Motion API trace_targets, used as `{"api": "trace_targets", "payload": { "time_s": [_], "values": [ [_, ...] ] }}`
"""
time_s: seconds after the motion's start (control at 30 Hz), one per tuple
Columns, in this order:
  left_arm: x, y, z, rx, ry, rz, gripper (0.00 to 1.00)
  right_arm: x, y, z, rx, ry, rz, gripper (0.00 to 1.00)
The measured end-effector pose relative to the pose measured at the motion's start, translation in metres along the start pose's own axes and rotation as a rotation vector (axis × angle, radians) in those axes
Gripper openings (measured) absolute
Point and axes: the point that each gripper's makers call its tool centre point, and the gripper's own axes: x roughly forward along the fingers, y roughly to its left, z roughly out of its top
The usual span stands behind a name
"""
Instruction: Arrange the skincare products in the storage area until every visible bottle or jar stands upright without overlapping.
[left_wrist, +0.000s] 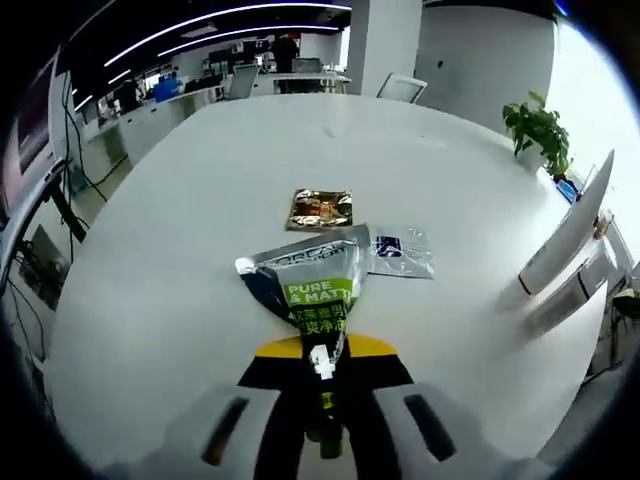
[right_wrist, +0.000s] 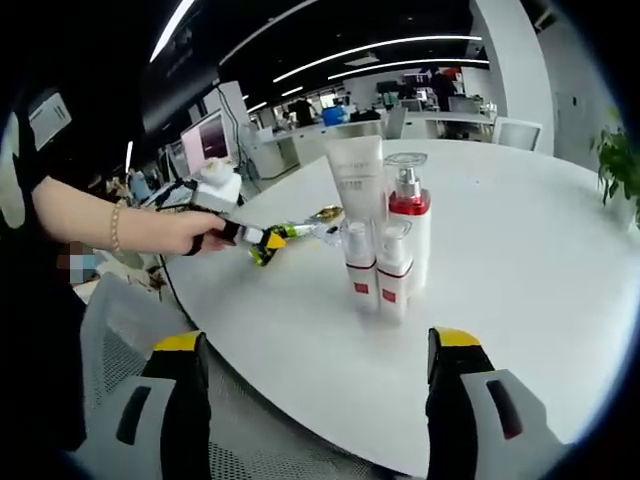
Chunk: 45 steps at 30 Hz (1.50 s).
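The left gripper (left_wrist: 325, 395) is clamped on the lower end of a green and silver tube (left_wrist: 310, 290), which lies flat on the white table (left_wrist: 180, 280). Just beyond the tube lie a gold sachet (left_wrist: 320, 209) and a silver sachet (left_wrist: 400, 250). The right gripper (right_wrist: 315, 400) hangs with its jaws wide apart, gripping nothing, at the table's edge. Beyond it, a cluster of bottles (right_wrist: 385, 235) stands upright: a tall white tube (right_wrist: 357, 180), a red-collared pump bottle (right_wrist: 408, 215) and two small bottles in front. To the cluster's left, a hand (right_wrist: 180, 232) holds the left gripper.
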Motion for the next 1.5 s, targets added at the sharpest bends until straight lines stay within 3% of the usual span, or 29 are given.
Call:
{"api": "trace_targets", "payload": {
  "time_s": [0.3, 0.5, 0.63, 0.83, 1.23, 1.5],
  "values": [
    [-0.015, -0.012, -0.001, -0.031, -0.048, -0.056, 0.08, 0.000, 0.003, 0.002, -0.003, -0.010, 0.016, 0.87],
    [-0.032, -0.024, 0.006, -0.017, -0.080, -0.084, 0.08, -0.001, 0.004, 0.003, -0.009, -0.018, 0.021, 0.87],
    [-0.044, -0.033, 0.013, 0.030, -0.134, -0.107, 0.08, -0.001, 0.005, 0.004, -0.013, -0.023, 0.029, 0.86],
    [-0.072, -0.050, 0.016, 0.076, -0.173, -0.146, 0.08, -0.002, 0.008, 0.006, -0.017, -0.033, 0.038, 0.87],
    [-0.119, -0.073, 0.024, 0.069, -0.224, -0.218, 0.08, -0.002, 0.016, 0.007, -0.031, -0.037, 0.081, 0.81],
    [-0.147, -0.093, 0.021, 0.146, -0.246, -0.258, 0.09, -0.002, 0.025, 0.009, -0.052, -0.044, 0.114, 0.81]
  ]
}}
